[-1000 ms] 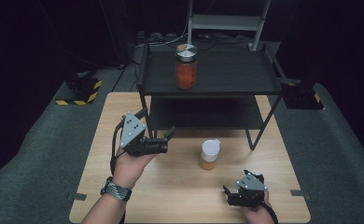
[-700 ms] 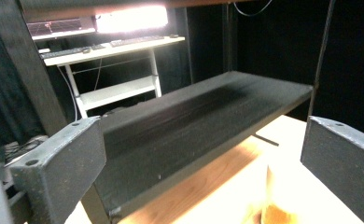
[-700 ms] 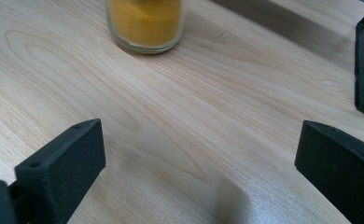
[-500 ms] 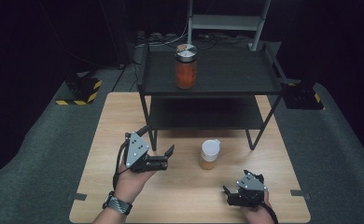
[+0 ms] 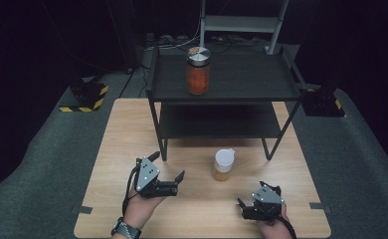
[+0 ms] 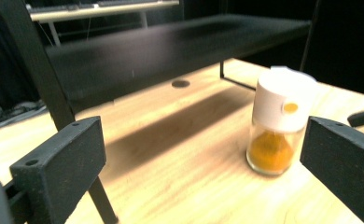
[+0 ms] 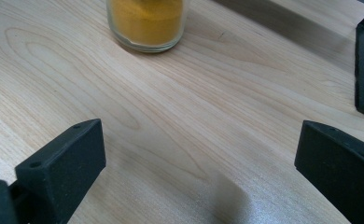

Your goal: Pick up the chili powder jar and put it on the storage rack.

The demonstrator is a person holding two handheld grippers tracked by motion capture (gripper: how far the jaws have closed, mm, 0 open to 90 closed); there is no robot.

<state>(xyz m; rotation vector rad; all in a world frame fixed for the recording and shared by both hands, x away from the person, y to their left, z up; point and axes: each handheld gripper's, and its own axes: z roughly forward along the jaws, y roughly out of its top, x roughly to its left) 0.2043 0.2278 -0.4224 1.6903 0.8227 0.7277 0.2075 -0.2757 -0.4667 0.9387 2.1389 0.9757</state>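
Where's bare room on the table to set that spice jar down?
Bare wood lies left of the left gripper, and between the spice jar and the right gripper. It is crowded behind the jar, among the shelf's legs.

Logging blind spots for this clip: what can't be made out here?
- Spice jar: top cut off by the right gripper view's upper edge.
- Spice jar cap: blurred in the left gripper view.
- Tall jar on the shelf: contents too small to identify, high view.

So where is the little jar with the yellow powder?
In the high view the little jar stands on the wooden table, just in front of the black shelf, between the left tongs and the right tongs.
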